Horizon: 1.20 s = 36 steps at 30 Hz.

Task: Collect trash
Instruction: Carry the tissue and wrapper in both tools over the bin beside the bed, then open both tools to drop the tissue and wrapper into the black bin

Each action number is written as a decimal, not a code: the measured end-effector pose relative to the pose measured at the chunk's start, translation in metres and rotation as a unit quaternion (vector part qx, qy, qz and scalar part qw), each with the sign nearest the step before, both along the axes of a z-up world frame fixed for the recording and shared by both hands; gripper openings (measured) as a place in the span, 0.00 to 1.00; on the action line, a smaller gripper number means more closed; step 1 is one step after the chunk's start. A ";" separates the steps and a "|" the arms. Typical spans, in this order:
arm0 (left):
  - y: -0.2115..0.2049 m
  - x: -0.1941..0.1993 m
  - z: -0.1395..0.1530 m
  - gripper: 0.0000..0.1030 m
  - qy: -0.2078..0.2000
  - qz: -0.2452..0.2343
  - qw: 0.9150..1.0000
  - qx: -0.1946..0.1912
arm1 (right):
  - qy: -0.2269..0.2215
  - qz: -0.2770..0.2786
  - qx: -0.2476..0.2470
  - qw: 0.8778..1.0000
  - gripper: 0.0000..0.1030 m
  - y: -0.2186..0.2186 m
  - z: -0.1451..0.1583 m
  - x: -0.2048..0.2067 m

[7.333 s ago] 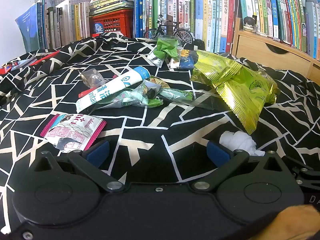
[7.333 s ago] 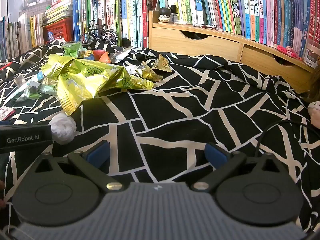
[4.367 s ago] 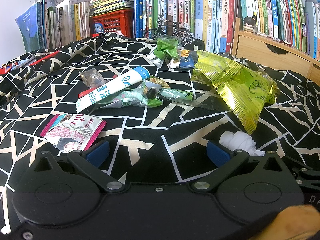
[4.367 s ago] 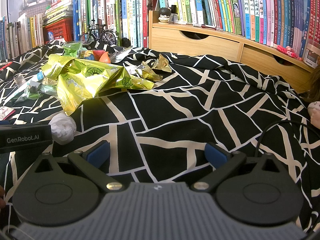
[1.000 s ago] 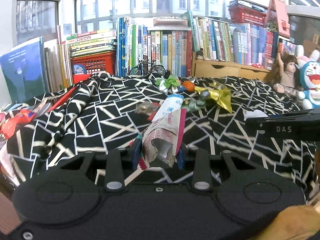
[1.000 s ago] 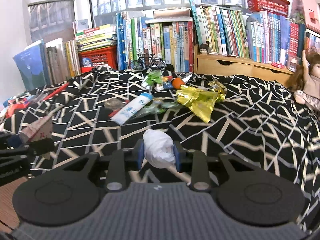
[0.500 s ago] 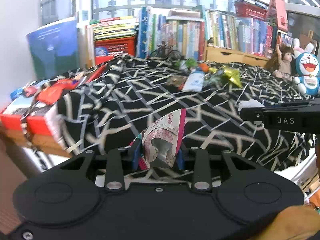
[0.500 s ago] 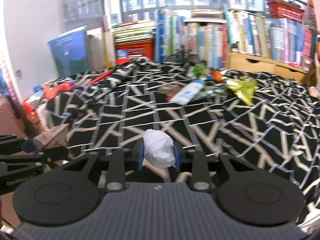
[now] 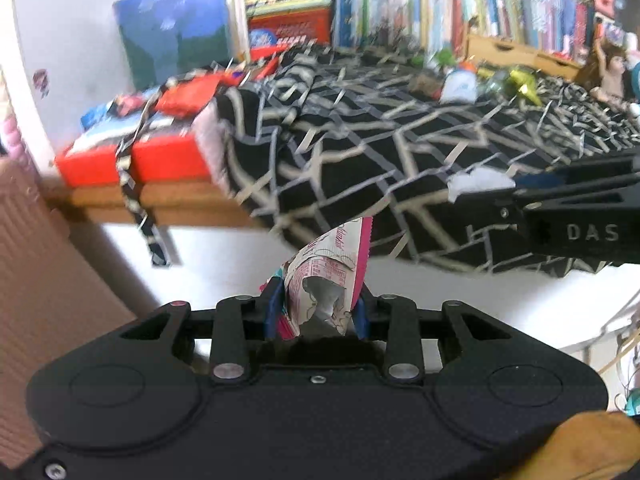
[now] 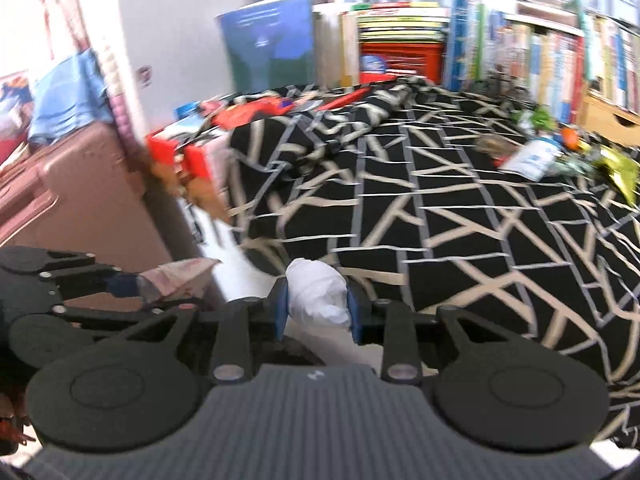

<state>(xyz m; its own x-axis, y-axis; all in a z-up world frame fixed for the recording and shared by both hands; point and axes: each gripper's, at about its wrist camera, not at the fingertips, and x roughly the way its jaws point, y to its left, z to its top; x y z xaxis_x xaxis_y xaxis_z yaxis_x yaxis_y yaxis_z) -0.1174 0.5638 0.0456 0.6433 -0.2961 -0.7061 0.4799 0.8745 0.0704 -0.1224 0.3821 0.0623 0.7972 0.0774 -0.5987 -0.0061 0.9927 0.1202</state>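
A: Left wrist view? 
B: Left gripper (image 9: 316,312) pinches pink-white wrapper (image 9: 326,280), lower centre; long axis points up and right.

A: Right wrist view? 
B: Right gripper (image 10: 318,312) clamps crumpled tissue (image 10: 318,294), centre; no clear axis.

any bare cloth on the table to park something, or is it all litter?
Bare: the near stretch of the black patterned cloth, from the table's front edge back to the white tube. Crowded: the far right, with the tube, gold wrapper and green wrapper; red boxes crowd the left end. Both claws are full: left claw, right claw.
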 end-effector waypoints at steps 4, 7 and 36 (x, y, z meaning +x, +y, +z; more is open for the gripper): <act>0.006 0.004 -0.006 0.33 0.010 0.014 1.000 0.008 | 0.002 0.024 -0.002 1.000 0.35 0.013 -0.001 0.006; 0.008 0.007 -0.010 0.34 0.012 0.015 1.000 0.014 | 0.012 0.023 0.006 1.000 0.35 0.016 -0.005 0.011; 0.051 0.017 0.001 0.47 -0.011 0.102 0.995 0.014 | 0.041 0.077 0.032 0.996 0.39 0.043 -0.014 0.044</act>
<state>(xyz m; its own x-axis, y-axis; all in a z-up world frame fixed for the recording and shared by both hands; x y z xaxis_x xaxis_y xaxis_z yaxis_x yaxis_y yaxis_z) -0.1003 0.6151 0.0467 0.7039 -0.1384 -0.6967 0.2913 0.9508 0.1054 -0.0781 0.4254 0.0485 0.7216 0.2349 -0.6513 -0.1448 0.9711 0.1898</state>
